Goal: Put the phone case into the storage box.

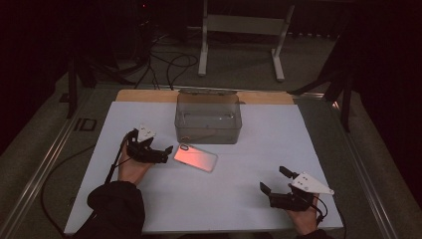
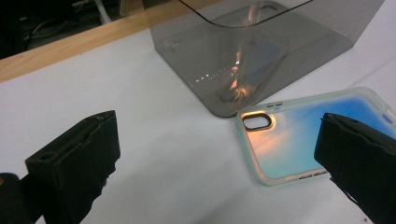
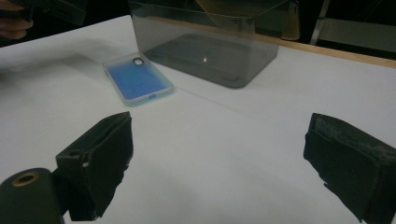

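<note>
Smoky plastic bin (image 1: 208,119) — phone case (image 1: 195,157) outside

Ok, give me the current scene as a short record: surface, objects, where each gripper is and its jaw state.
surface: white sheet over a wooden table
container: smoky transparent plastic box, open top, looks empty, at the far middle of the sheet
item: iridescent phone case with a pale translucent rim, lying flat just in front of the box, apart from it
left gripper: open, beside the case's camera-cutout end, not gripping it
right gripper: open, at the near right of the sheet, away from the case and the box
</note>
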`<state>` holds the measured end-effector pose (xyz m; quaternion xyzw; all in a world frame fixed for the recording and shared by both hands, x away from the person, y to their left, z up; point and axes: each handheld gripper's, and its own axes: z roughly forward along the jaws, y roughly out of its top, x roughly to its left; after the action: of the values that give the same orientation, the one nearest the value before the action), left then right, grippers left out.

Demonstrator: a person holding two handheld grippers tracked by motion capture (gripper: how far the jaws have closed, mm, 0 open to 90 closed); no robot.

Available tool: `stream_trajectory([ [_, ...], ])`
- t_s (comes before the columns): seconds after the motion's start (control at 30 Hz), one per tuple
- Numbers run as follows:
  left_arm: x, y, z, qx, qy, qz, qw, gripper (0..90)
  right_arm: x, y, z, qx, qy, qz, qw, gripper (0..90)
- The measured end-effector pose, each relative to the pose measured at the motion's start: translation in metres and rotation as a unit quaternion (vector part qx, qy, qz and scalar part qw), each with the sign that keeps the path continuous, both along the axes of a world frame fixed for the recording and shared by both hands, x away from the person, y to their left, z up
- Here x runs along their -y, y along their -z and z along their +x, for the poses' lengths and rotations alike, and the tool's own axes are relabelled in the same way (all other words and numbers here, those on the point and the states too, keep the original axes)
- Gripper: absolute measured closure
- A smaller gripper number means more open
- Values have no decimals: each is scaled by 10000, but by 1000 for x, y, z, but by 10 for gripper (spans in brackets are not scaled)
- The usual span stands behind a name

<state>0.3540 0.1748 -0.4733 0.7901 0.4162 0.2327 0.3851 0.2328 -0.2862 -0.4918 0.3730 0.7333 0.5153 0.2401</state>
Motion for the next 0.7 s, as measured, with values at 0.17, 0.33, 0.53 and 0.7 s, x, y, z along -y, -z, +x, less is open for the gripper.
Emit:
stream_trajectory([
  [0.17,2,2,2,-91,-13,-12,10000,17,0,0,0,-3,2,-3,10000,81],
  [0.33,4,5,5,-137,-13,31,9999,22,0,0,0,-1,0,5,10000,81],
  [0.53,7,7,8,-224,-14,46,9997,22,0,0,0,-1,7,3,10000,81],
  [0.7,10,9,12,-252,-25,91,9996,28,0,0,0,-1,-4,-1,10000,81],
])
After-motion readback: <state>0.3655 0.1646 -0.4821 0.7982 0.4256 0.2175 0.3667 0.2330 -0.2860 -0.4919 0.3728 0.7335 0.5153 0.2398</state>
